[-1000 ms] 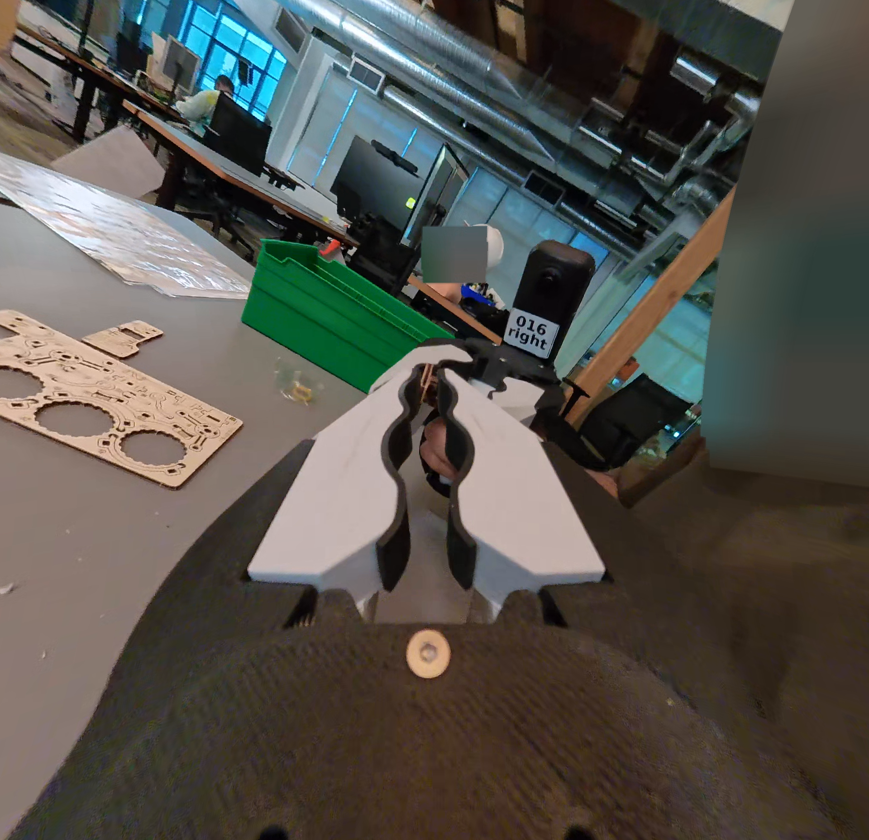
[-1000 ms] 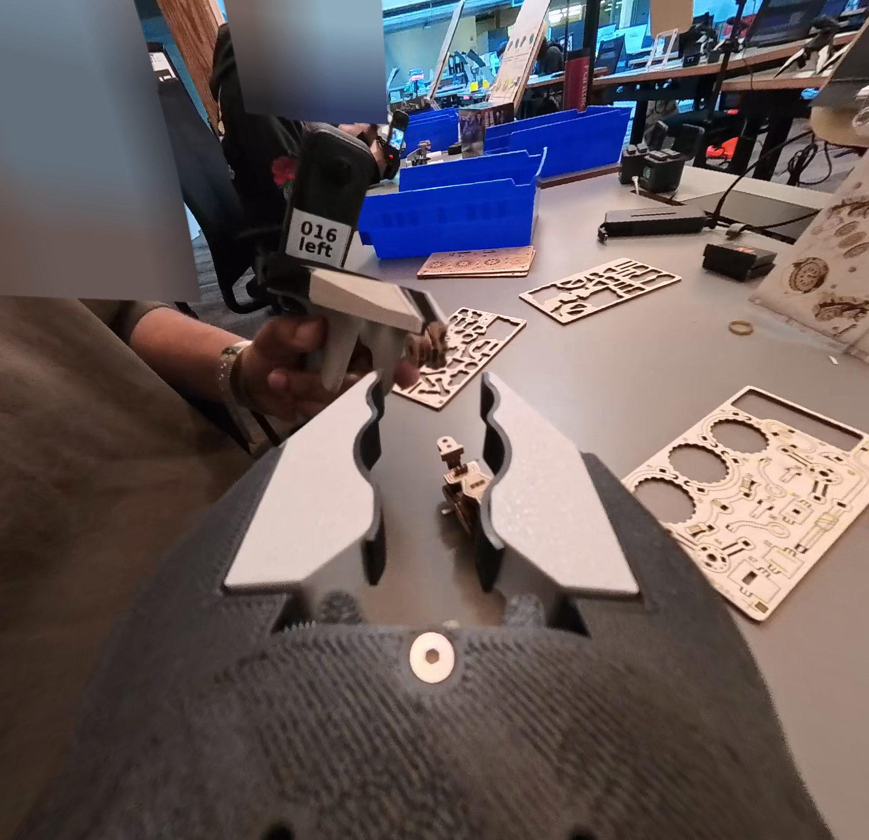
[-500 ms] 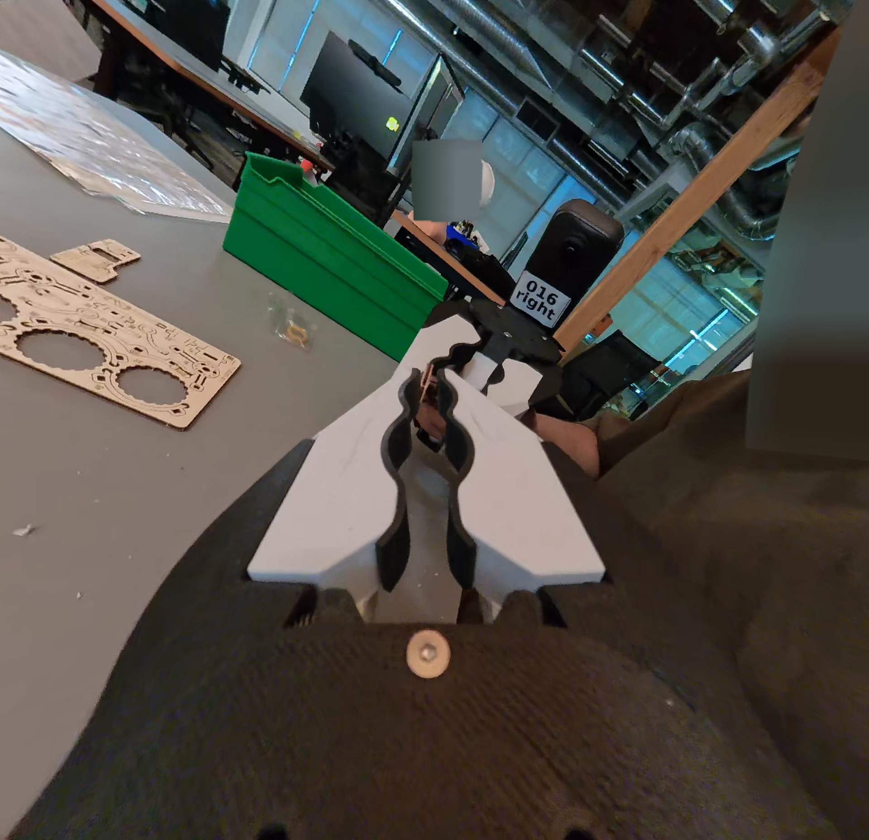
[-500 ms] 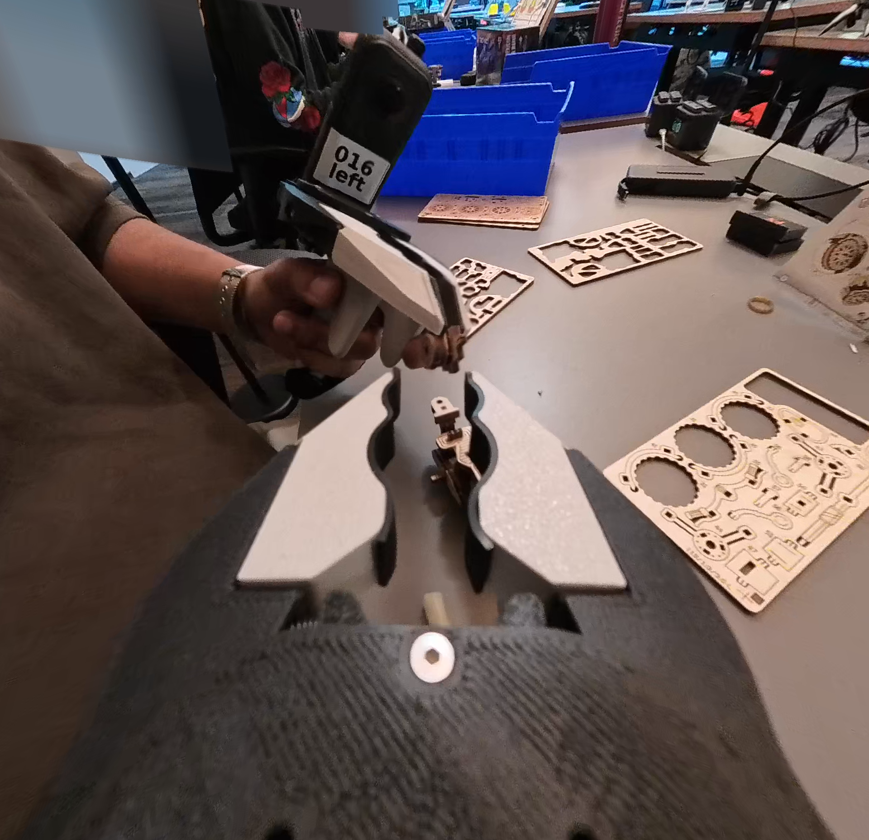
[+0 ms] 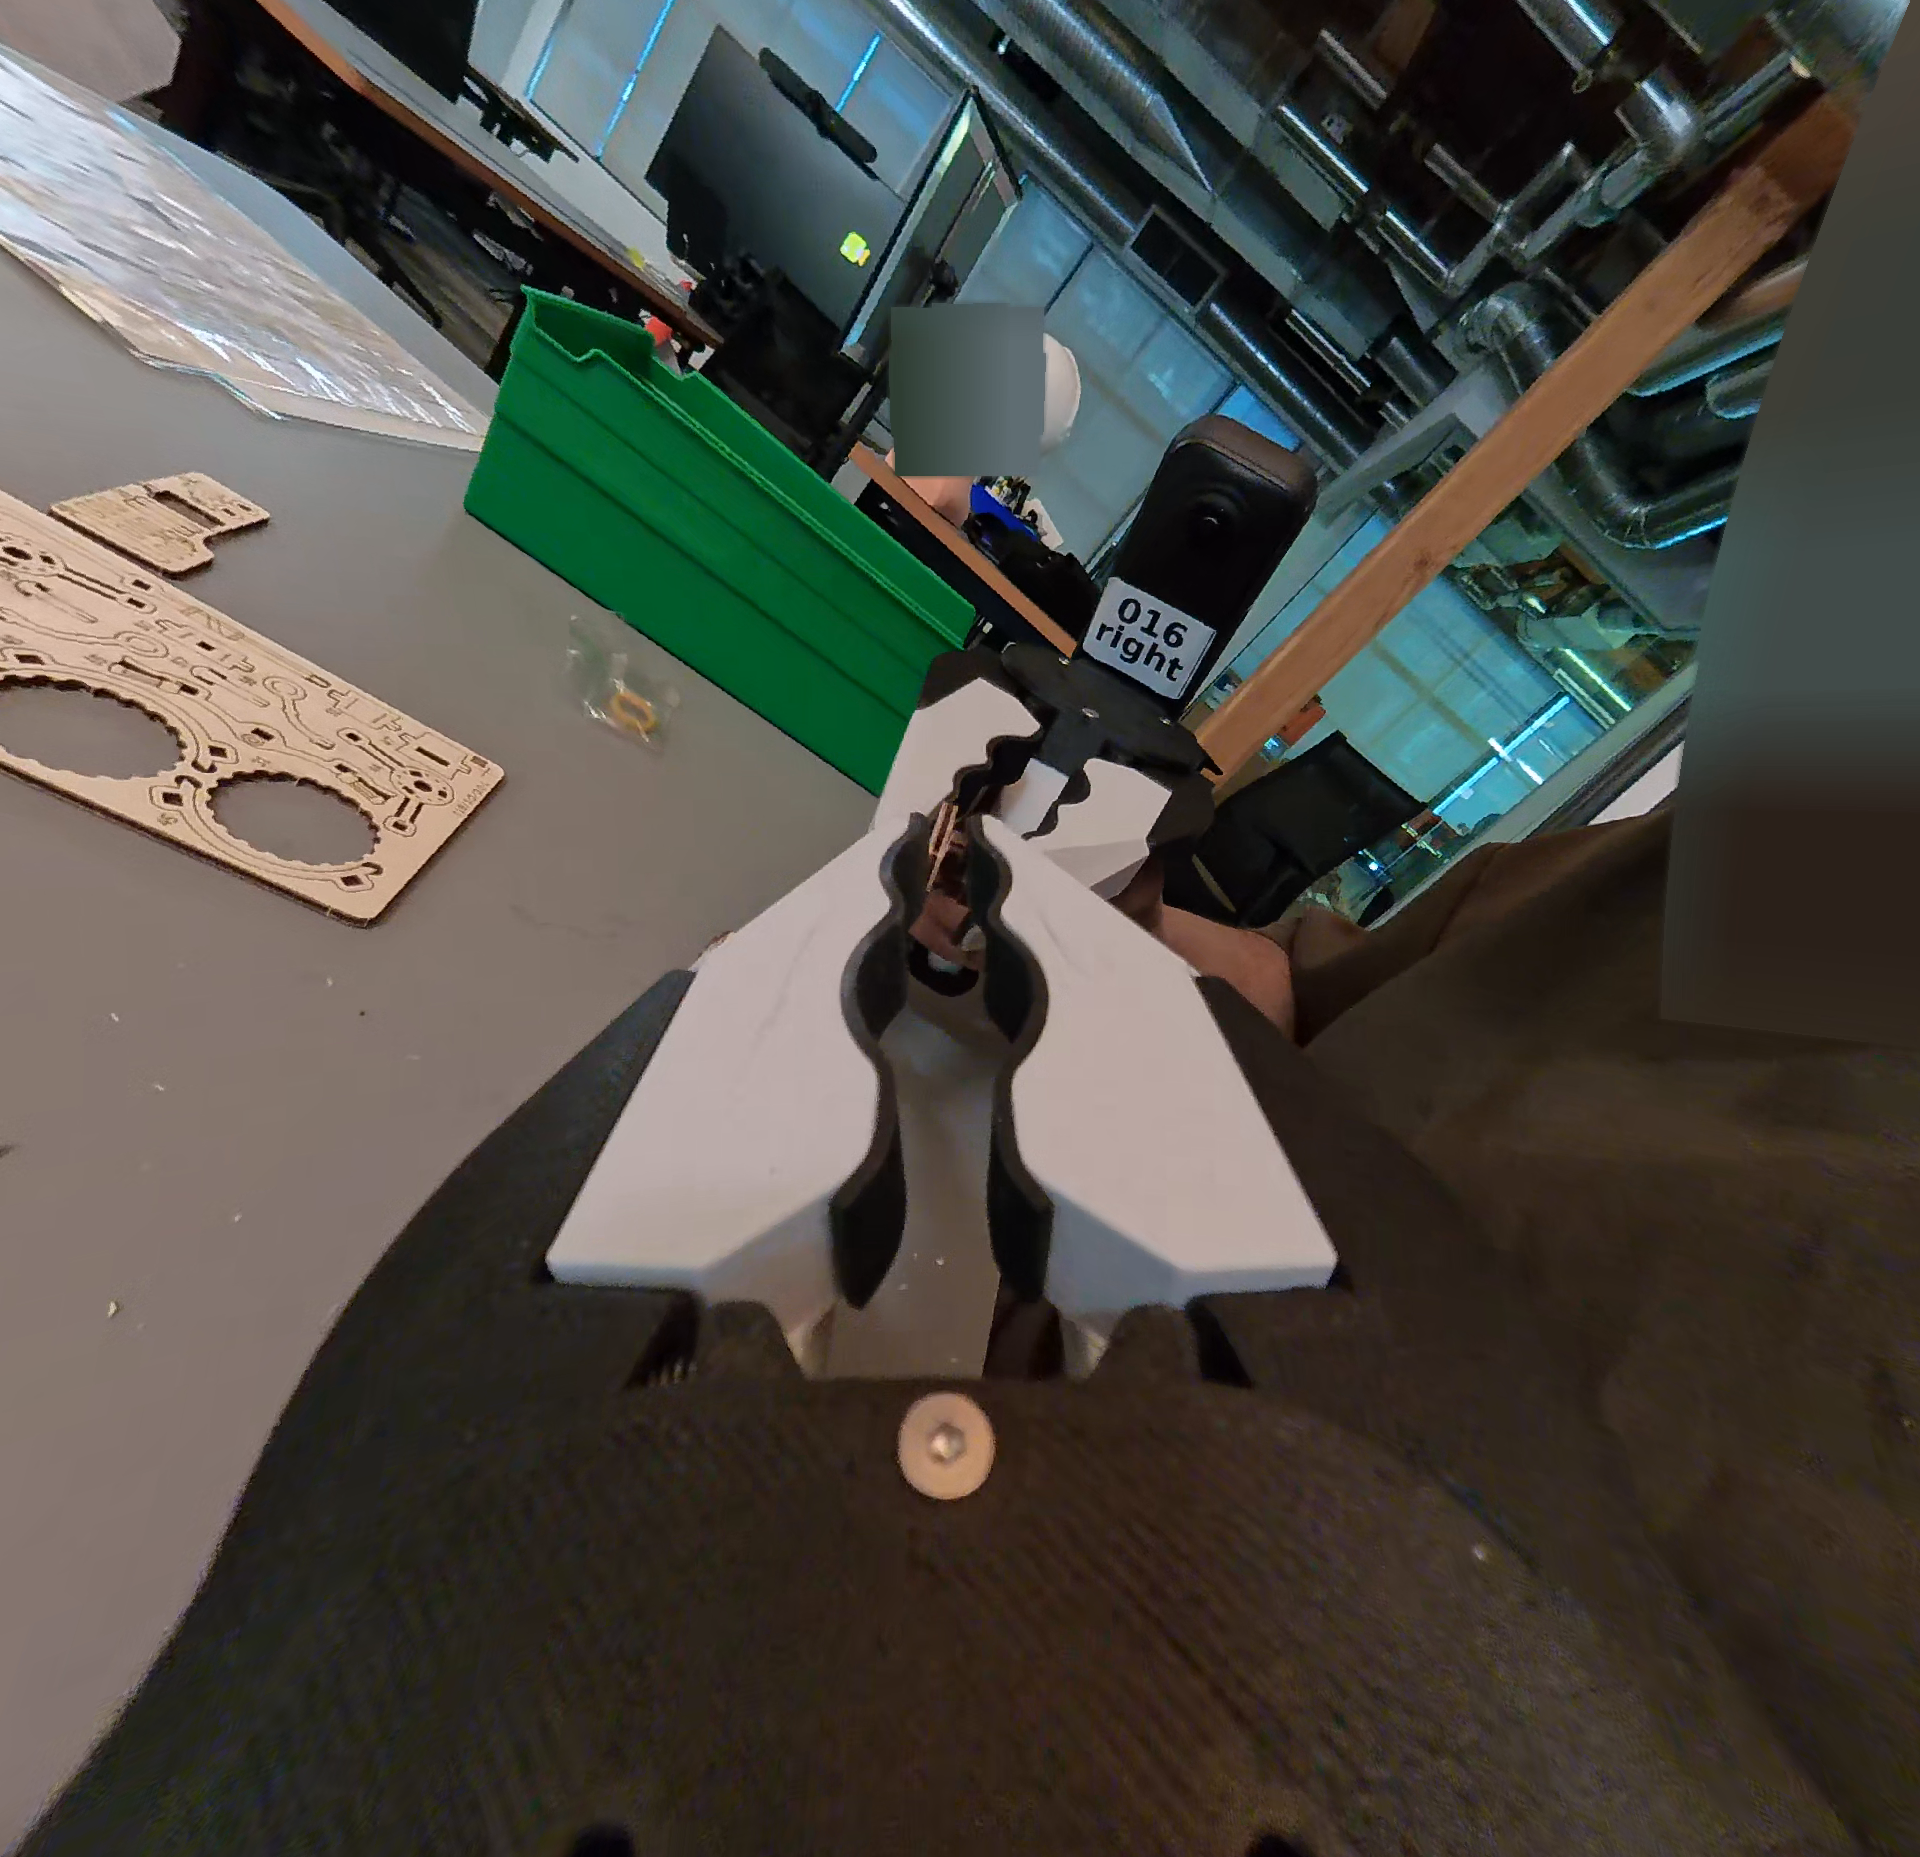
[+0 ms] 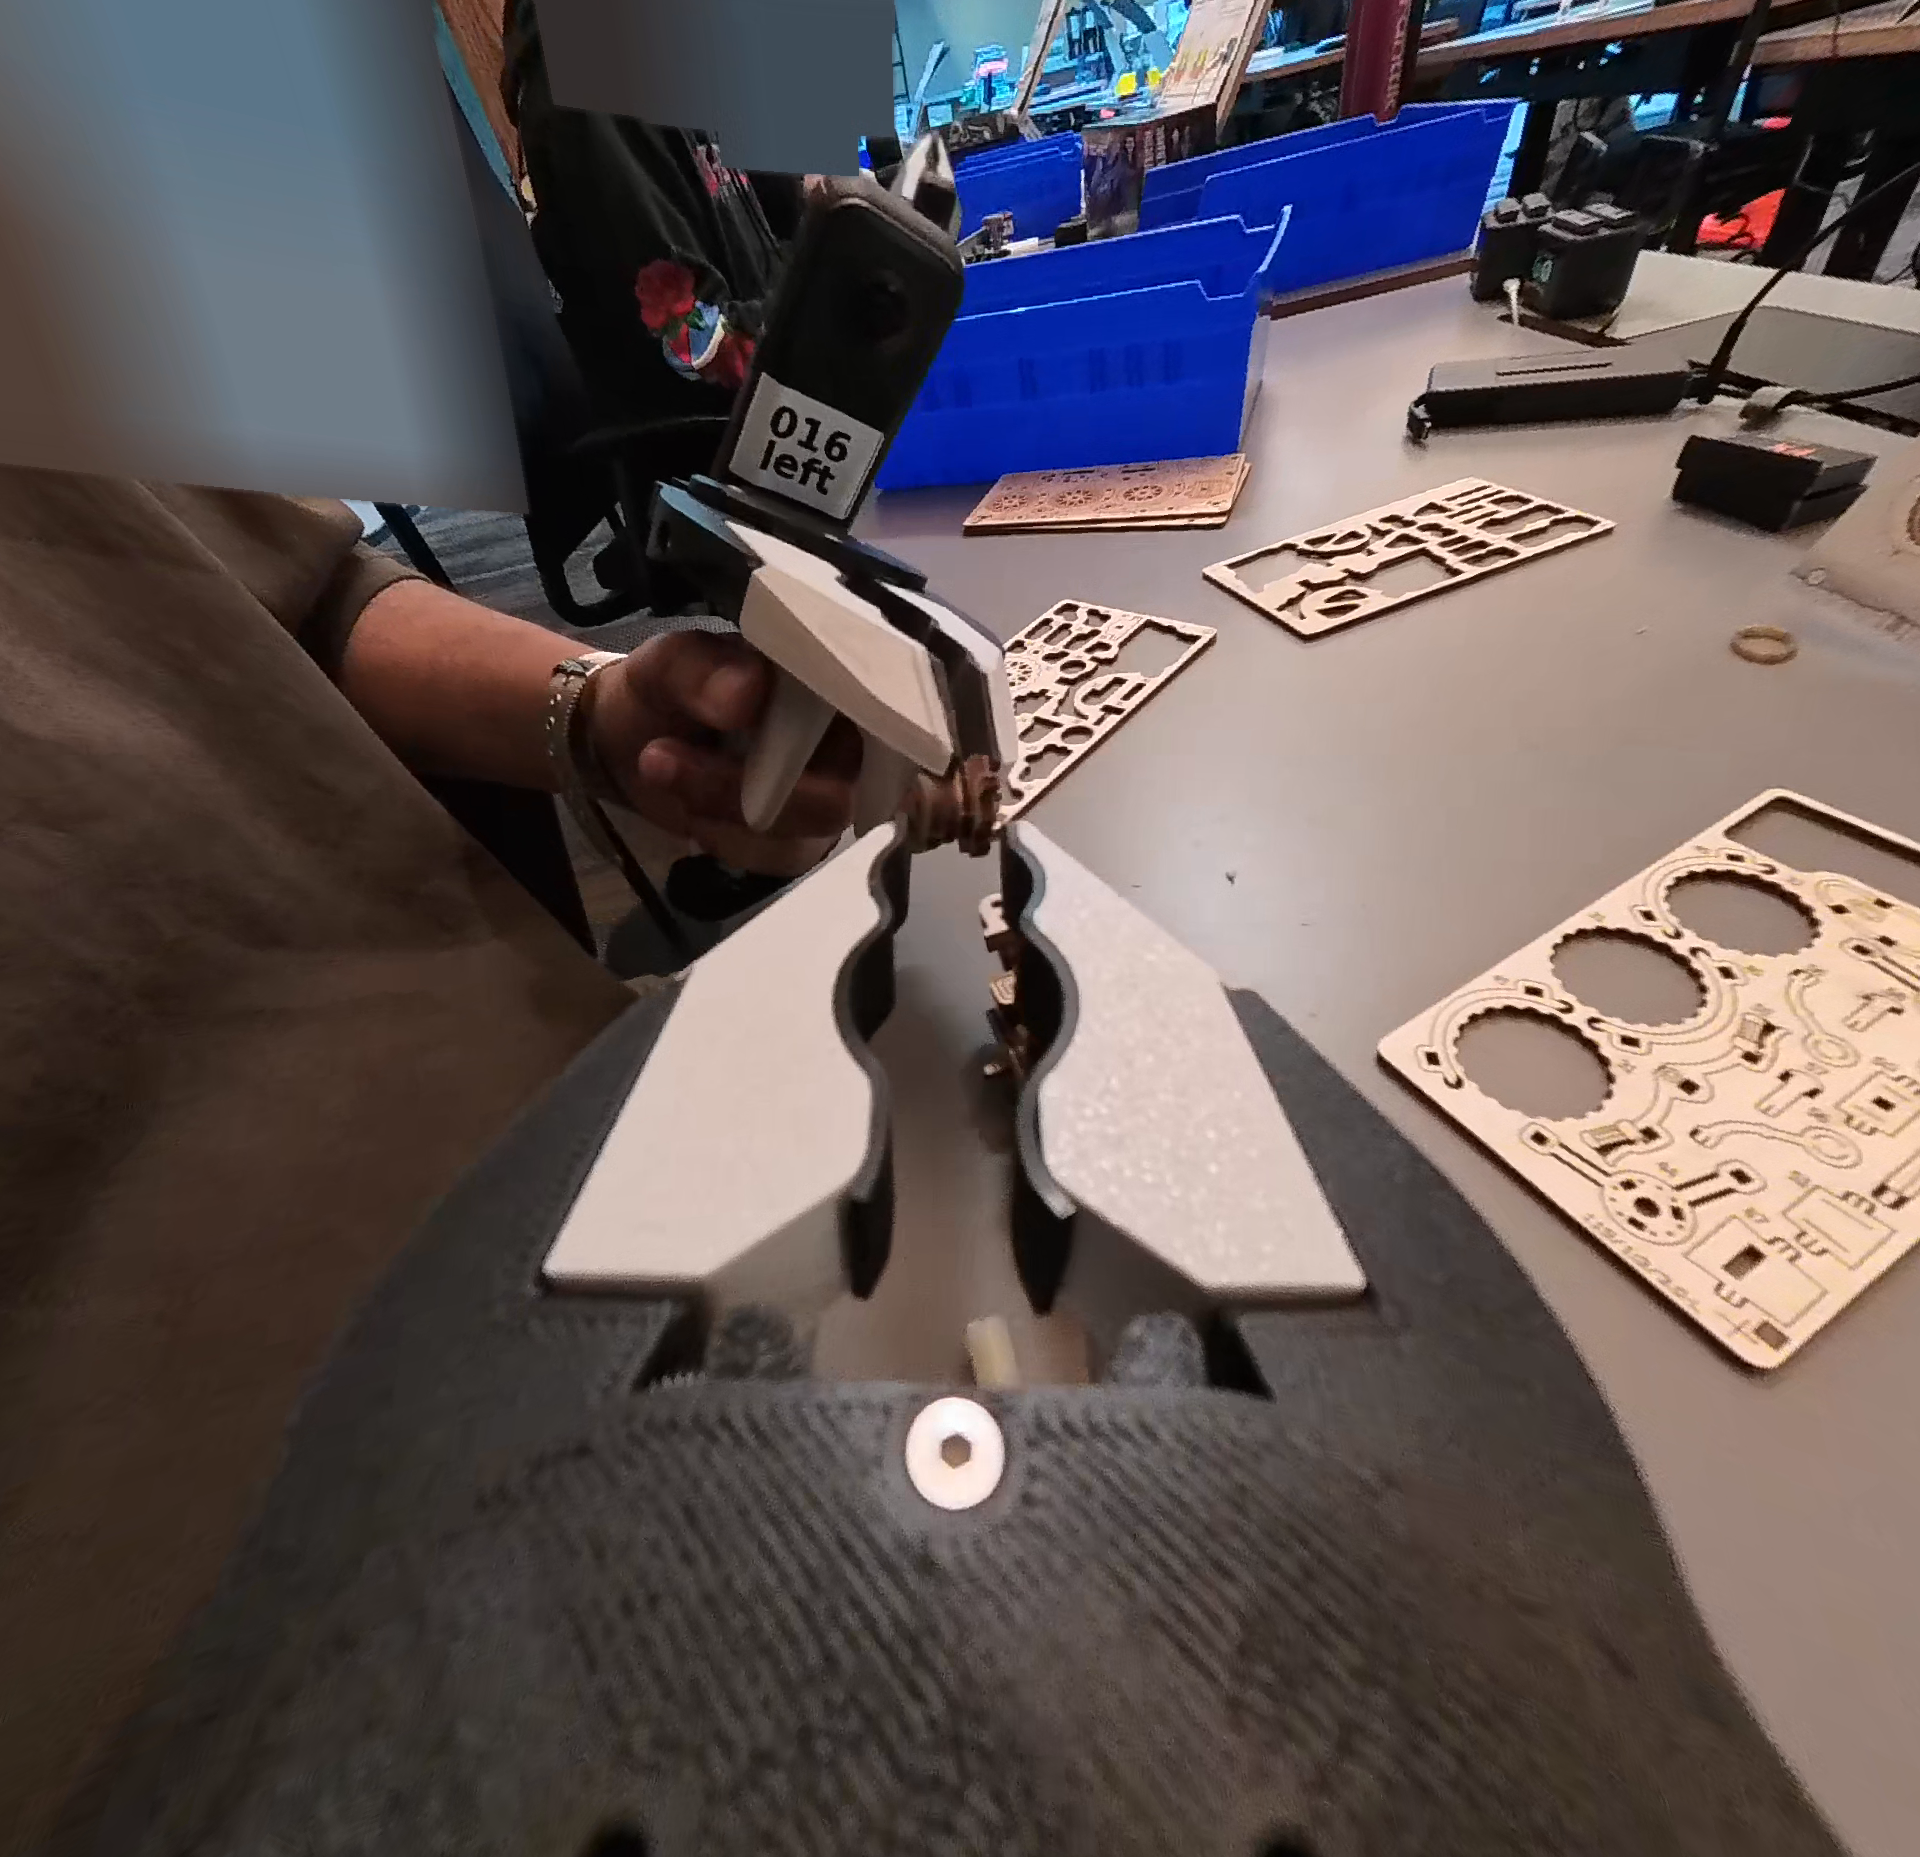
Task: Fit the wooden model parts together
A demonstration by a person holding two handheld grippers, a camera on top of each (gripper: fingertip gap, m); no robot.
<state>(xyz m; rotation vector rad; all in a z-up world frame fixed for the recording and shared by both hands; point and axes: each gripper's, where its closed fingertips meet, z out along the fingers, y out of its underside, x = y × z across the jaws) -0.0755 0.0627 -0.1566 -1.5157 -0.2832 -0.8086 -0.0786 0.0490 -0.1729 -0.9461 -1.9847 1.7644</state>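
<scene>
1. I have the left gripper point(image 6: 961, 820) with its fingers pinching a small round wooden part point(image 6: 954, 815) at the very tips.
2. I have the right gripper point(image 6: 951, 867) with its fingers nearly together; a slim wooden assembly point(image 6: 1006, 986) sits against the inner face of one finger. I cannot tell whether both fingers bear on it.
3. Both parts are held in the air above the desk point(image 6: 1403, 789), tip to tip, close or touching.
4. Risk, as I judge it: the grip on the round part is shallow, so a push off the joint axis could twist it out.
5. Risk: if the assembly is only leaning on one finger, mating force could slide it back or drop it onto the desk.
6. Risk: the thin plywood tabs could snap if forced while misaligned.
7. The punched wooden sheet point(image 6: 1704, 1059) lies well apart.
</scene>
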